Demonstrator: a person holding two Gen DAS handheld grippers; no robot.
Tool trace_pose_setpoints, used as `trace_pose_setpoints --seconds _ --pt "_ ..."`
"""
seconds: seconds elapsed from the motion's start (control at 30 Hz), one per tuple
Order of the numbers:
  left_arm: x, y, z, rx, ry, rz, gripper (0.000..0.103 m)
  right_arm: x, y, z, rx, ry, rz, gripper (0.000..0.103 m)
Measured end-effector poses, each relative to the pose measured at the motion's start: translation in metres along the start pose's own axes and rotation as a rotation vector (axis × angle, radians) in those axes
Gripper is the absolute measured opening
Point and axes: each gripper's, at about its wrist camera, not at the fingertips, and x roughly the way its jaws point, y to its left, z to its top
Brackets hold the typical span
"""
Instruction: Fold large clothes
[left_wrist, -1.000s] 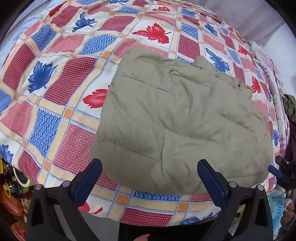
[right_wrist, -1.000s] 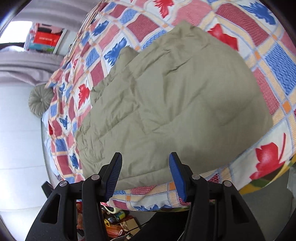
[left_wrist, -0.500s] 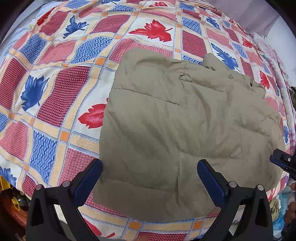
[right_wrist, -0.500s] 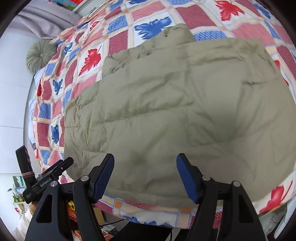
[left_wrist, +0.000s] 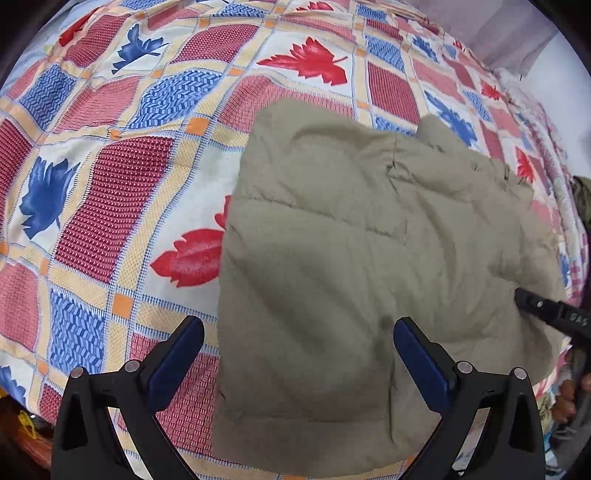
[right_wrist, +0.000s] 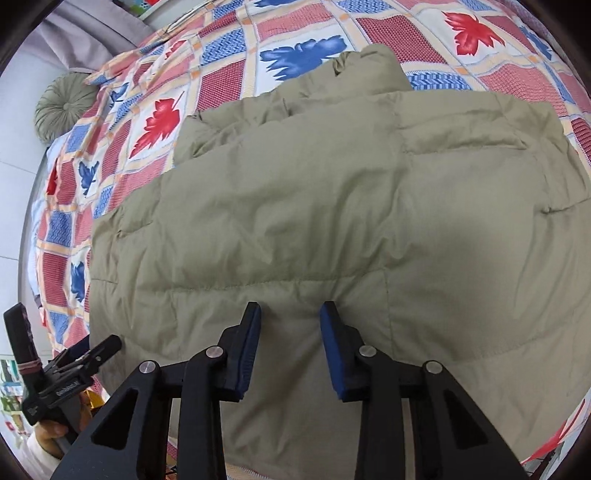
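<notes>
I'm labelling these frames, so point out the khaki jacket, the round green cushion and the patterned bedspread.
khaki jacket (right_wrist: 332, 229): right wrist view, middle of its quilted panel.
round green cushion (right_wrist: 64, 107): right wrist view, its buttoned centre.
patterned bedspread (left_wrist: 122, 199): left wrist view, a bare red square left of the jacket.

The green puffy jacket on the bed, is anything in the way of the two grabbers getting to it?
Nothing visible blocks them. The jacket lies bare on the patterned quilt, with nothing on top. The right gripper is right over its near part, fingers part-closed. The left gripper hovers open above its near edge.
</notes>
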Motion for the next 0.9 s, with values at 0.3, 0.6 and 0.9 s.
trace_pose_setpoints --seconds 0.3,0.6,0.9 --pt "0.035 0.073 0.034 -0.114 0.14 -0.404 0.103 0.009 -0.005 0.0 0.014 0.015 0.006 0.036" --pt "0.095 0.015 0.034 0.056 0.316 -0.568 0.103 -0.002 0.002 0.005 -0.017 -0.025 -0.02 0.037" --pt "0.082 0.001 0.036 -0.006 0.291 -0.609 0.026 0.006 0.011 0.024 -0.125 -0.102 -0.048 0.034"
